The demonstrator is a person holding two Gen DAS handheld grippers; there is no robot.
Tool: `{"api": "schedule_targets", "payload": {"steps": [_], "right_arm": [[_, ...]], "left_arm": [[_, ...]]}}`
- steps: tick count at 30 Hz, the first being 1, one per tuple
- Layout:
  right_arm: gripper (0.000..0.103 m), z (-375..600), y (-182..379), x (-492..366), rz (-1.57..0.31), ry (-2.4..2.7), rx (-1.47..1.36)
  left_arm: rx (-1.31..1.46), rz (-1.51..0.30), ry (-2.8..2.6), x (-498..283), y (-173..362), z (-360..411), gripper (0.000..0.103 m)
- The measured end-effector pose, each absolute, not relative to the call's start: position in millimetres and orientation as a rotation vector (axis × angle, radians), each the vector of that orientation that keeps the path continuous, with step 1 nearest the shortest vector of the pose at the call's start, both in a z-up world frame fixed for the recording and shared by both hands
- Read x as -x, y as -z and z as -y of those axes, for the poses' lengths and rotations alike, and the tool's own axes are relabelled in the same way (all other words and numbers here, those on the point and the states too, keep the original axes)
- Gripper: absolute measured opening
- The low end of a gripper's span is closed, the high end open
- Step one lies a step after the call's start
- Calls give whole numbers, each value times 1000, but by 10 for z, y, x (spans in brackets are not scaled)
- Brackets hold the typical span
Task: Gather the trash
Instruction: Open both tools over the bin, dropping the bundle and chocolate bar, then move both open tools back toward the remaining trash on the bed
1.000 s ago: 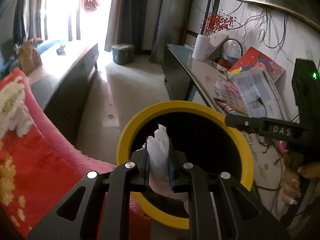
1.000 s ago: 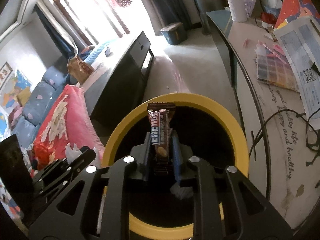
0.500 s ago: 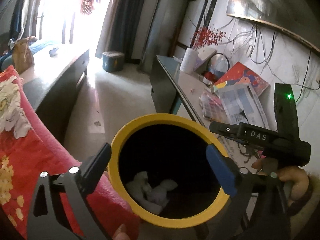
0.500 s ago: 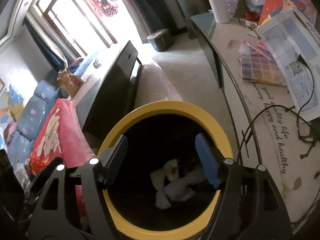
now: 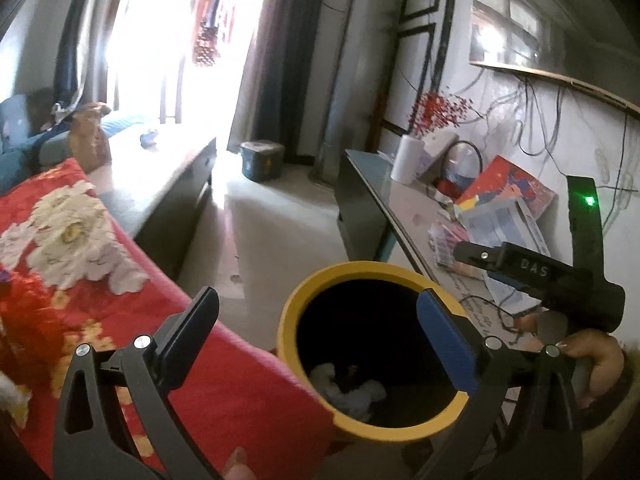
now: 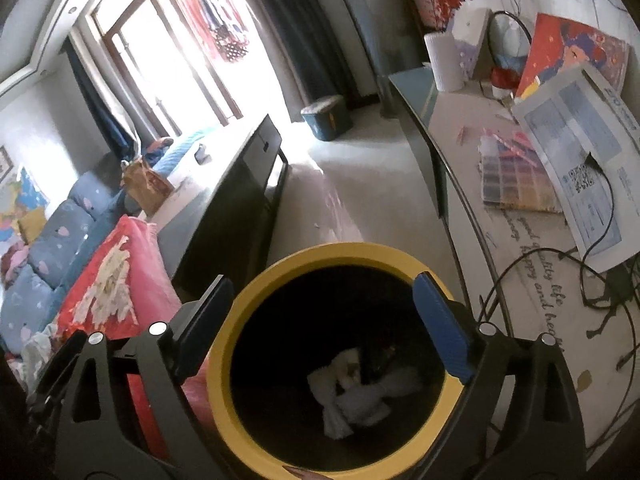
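Observation:
A yellow-rimmed black bin (image 5: 360, 270) stands between a red blanket and a desk. Crumpled white tissue (image 5: 352, 390) lies at its bottom, and a dark wrapper (image 6: 380, 356) barely shows beside the tissue (image 6: 352, 396). My left gripper (image 5: 316, 300) hangs open above the bin's left side, nothing between its fingers. In the right wrist view my right gripper (image 6: 323, 284) is over the bin's rim (image 6: 348, 252). Its jaws are opening and hold nothing. A hand (image 5: 596, 364) grips the right tool's handle at the right of the left wrist view.
A red flowered blanket (image 5: 80, 260) lies left of the bin. A desk (image 6: 520, 280) on the right carries papers, a colour chart and black cables. A low black cabinet (image 6: 240, 200) and a blue box (image 6: 326, 116) stand on the pale floor beyond.
Both grippers opened: the left let go of the white tissue and the right let go of the snack wrapper, and both now lie in the bin. Both grippers have risen; the left has drifted left.

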State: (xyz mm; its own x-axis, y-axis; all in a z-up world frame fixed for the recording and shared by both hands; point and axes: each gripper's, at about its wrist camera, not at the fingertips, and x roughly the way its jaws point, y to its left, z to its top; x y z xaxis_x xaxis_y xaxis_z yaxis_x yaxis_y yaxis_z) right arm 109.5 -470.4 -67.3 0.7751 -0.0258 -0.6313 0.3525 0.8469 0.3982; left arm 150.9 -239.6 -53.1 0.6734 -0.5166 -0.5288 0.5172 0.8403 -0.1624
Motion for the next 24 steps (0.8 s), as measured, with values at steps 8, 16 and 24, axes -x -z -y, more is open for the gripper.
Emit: {"api": "schedule_targets", "payload": {"steps": [8,16,24], "right_arm": [[85,4511,544,-1076,-634,173,-496],[85,4216,428,-1088,-628,99,-445],[85,3851,327,-1079,-612,3,-395]], "left_arm": [[31,-579,504,-1435,443,2015,96],[41,-542,433,-1342,346,1690,96],[53,-509,361,-1237,256,1374,96]]}}
